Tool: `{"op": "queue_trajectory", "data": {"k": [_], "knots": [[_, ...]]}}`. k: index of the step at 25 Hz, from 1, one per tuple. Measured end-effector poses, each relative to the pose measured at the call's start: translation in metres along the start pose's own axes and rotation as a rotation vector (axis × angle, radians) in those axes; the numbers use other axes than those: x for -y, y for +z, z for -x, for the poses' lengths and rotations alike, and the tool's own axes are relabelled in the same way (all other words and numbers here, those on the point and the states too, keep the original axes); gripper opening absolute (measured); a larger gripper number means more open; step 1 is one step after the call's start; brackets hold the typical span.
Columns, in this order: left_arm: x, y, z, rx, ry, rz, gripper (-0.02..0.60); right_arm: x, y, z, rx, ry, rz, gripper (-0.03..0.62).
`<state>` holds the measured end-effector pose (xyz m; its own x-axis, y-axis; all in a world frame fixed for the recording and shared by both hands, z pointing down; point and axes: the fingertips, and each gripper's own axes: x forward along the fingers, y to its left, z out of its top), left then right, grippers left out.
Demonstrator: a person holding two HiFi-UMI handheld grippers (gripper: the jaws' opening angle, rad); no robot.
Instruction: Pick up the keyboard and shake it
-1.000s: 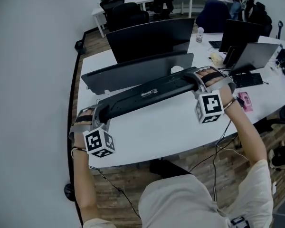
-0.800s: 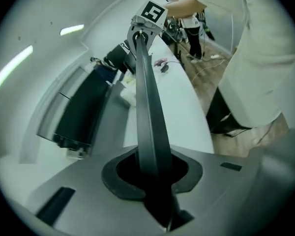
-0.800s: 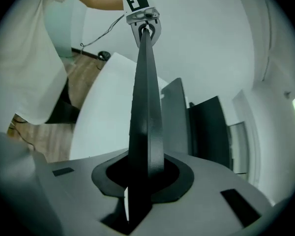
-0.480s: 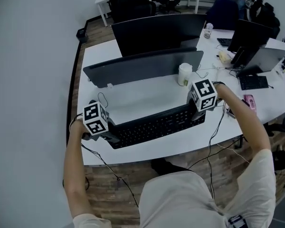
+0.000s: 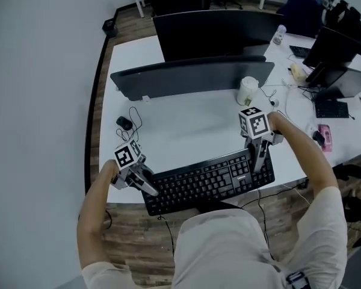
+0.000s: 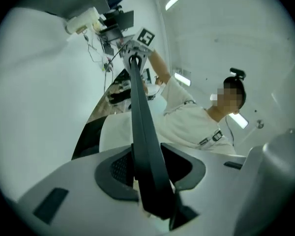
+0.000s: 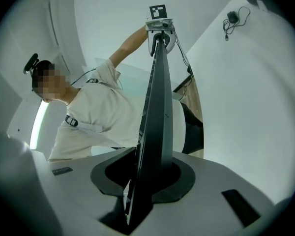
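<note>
black plastic keyboard: flat, keys up, at the near edge of the white desk, guessing it's set down after the shake | left gripper: my jaws have just been opening, its end sits between them with a gap at one pad, basically letting go | right gripper: jaws just eased apart a little too, but the pads look to be on the other end, steadying it

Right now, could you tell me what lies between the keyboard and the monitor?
Bare desk, as the head view shows; a small black corded device lies beyond the keyboard's left end.
</note>
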<state>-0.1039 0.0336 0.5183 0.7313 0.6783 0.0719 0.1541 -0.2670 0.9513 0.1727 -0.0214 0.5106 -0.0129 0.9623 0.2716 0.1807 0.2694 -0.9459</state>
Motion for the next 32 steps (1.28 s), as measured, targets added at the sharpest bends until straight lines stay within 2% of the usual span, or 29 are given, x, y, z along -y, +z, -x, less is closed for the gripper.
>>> {"op": "queue_trajectory", "data": {"k": [4, 6, 8, 10, 11, 12, 14, 18, 21, 24, 27, 29, 30, 31, 32], "knots": [[-0.005, 0.015, 0.03, 0.361, -0.071, -0.048, 0.191, 0.012, 0.004, 0.011, 0.039, 0.029, 0.013, 0.123], [-0.014, 0.025, 0.054, 0.601, -0.094, -0.071, 0.209, 0.021, 0.005, 0.019, 0.084, 0.034, 0.008, 0.121], [-0.029, 0.036, 0.087, 0.853, -0.076, -0.081, 0.187, 0.028, 0.01, 0.03, 0.153, 0.037, 0.002, 0.123], [-0.041, 0.042, 0.112, 1.017, -0.025, -0.117, 0.171, 0.034, 0.015, 0.041, 0.202, 0.029, -0.005, 0.126], [-0.044, 0.044, 0.116, 1.051, 0.003, -0.132, 0.137, 0.038, 0.016, 0.045, 0.21, 0.013, -0.01, 0.126], [-0.046, 0.046, 0.117, 1.067, 0.024, -0.146, 0.132, 0.043, 0.015, 0.048, 0.209, -0.011, -0.019, 0.127], [-0.048, 0.046, 0.122, 1.095, 0.049, -0.175, 0.1, 0.052, 0.017, 0.052, 0.22, -0.045, -0.044, 0.168], [-0.052, 0.035, 0.135, 1.165, 0.05, -0.215, 0.101, 0.043, 0.032, 0.066, 0.334, 0.028, -0.045, 0.254], [-0.057, 0.021, 0.137, 1.228, 0.03, -0.216, 0.104, 0.041, 0.039, 0.081, 0.464, 0.055, -0.013, 0.265], [-0.057, 0.011, 0.14, 1.323, -0.022, -0.211, 0.106, 0.047, 0.044, 0.101, 0.678, 0.039, 0.073, 0.267], [-0.046, 0.012, 0.143, 1.423, -0.092, -0.19, 0.106, 0.054, 0.048, 0.129, 0.994, -0.021, 0.2, 0.266], [-0.05, 0.011, 0.153, 1.448, -0.091, -0.176, 0.106, 0.067, 0.053, 0.146, 1.17, -0.1, 0.231, 0.251], [-0.053, 0.012, 0.157, 1.45, -0.084, -0.168, 0.106, 0.077, 0.056, 0.153, 1.231, -0.157, 0.22, 0.217], [-0.056, 0.014, 0.161, 1.453, -0.073, -0.161, 0.106, 0.087, 0.058, 0.159, 1.286, -0.225, 0.193, 0.152], [-0.059, 0.016, 0.164, 1.461, -0.059, -0.153, 0.106, 0.098, 0.059, 0.165, 1.345, -0.29, 0.155, 0.138]]}}
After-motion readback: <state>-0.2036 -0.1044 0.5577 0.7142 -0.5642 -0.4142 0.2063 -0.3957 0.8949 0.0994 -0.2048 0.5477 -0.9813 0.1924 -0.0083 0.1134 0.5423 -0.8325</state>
